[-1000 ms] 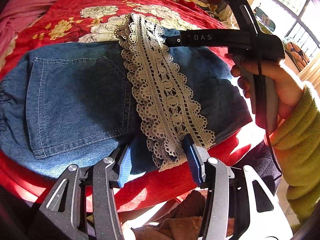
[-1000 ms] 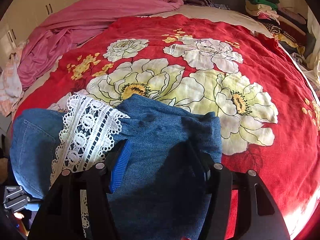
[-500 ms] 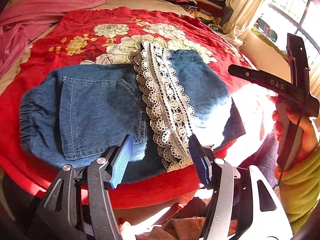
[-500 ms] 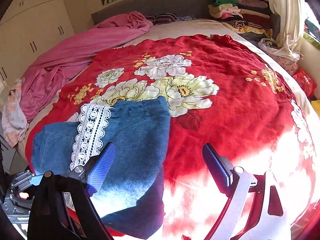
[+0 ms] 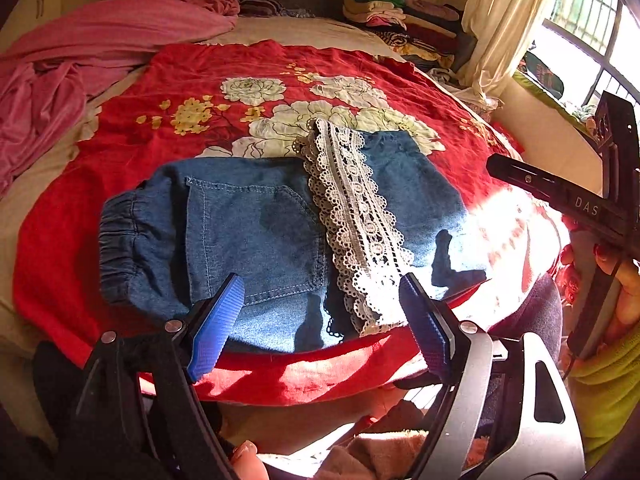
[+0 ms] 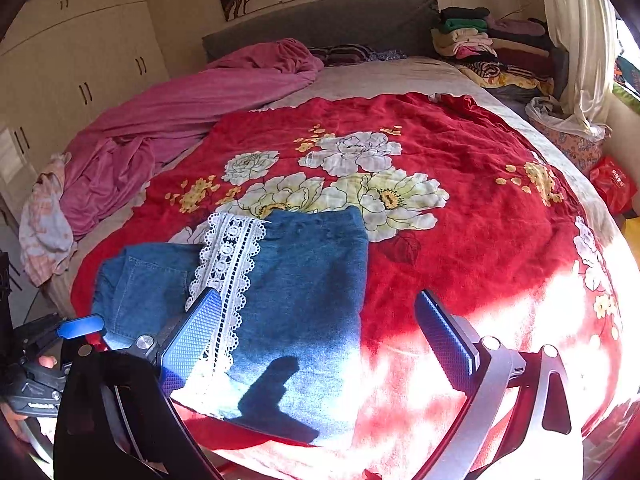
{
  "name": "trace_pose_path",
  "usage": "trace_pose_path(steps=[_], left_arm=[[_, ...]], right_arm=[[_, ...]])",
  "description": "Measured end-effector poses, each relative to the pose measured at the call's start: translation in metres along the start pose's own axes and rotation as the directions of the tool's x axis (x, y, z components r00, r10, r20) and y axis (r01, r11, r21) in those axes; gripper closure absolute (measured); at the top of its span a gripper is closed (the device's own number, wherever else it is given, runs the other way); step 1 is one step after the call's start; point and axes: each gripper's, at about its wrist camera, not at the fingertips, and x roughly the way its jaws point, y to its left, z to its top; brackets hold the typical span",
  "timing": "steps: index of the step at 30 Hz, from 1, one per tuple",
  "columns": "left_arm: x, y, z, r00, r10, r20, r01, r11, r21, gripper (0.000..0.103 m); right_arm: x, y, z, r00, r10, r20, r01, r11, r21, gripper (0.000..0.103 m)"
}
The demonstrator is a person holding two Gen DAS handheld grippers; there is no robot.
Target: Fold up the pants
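Note:
The blue denim pants [image 5: 256,236] lie folded into a compact rectangle on the red floral blanket [image 5: 192,80], near the bed's front edge. A white lace trim band [image 5: 352,220] crosses them. A back pocket faces up on the left part. The pants also show in the right wrist view [image 6: 304,280], with the lace [image 6: 228,272] on their left. My left gripper [image 5: 320,324] is open and empty, held off the bed's edge above the pants' near side. My right gripper [image 6: 316,340] is open and empty, raised above the pants' right end.
A pink sheet [image 6: 180,120] is bunched at the bed's far left. Stacked folded clothes [image 6: 480,44] sit at the far right by the curtain [image 6: 576,40]. Wardrobe doors [image 6: 72,60] stand on the left. Bright sunlight falls on the blanket's near right part [image 6: 520,320].
Both grippers have pulled back and up from the pants, which now look smaller. The right gripper's jaws have spread wider and no longer touch the denim.

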Motion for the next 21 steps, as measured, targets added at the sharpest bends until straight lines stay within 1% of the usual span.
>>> trace_pose_path(steps=[1, 3, 8, 14, 21], left_arm=[[-0.002, 0.002, 0.000, 1.000, 0.002, 0.002, -0.002, 1.000, -0.006, 0.027], [-0.005, 0.007, -0.001, 1.000, 0.008, 0.011, -0.008, 1.000, -0.022, 0.018], [-0.012, 0.026, -0.002, 0.999, 0.024, 0.022, -0.023, 0.997, -0.073, 0.011], [-0.022, 0.056, -0.007, 0.997, 0.063, 0.032, -0.058, 0.988, -0.143, 0.010], [-0.035, 0.101, -0.019, 0.993, 0.114, 0.038, -0.102, 0.967, -0.231, 0.010]], right_arm=[[-0.001, 0.004, 0.001, 1.000, 0.008, 0.002, -0.008, 1.000, -0.007, 0.006], [-0.002, 0.013, 0.004, 1.000, 0.016, 0.006, -0.016, 1.000, -0.022, 0.006], [-0.001, 0.033, 0.010, 1.000, 0.029, 0.006, -0.029, 0.998, -0.063, 0.005], [0.010, 0.061, 0.022, 0.999, 0.053, -0.010, -0.054, 0.992, -0.117, 0.005], [0.024, 0.103, 0.038, 0.995, 0.093, -0.026, -0.096, 0.972, -0.212, 0.005]])
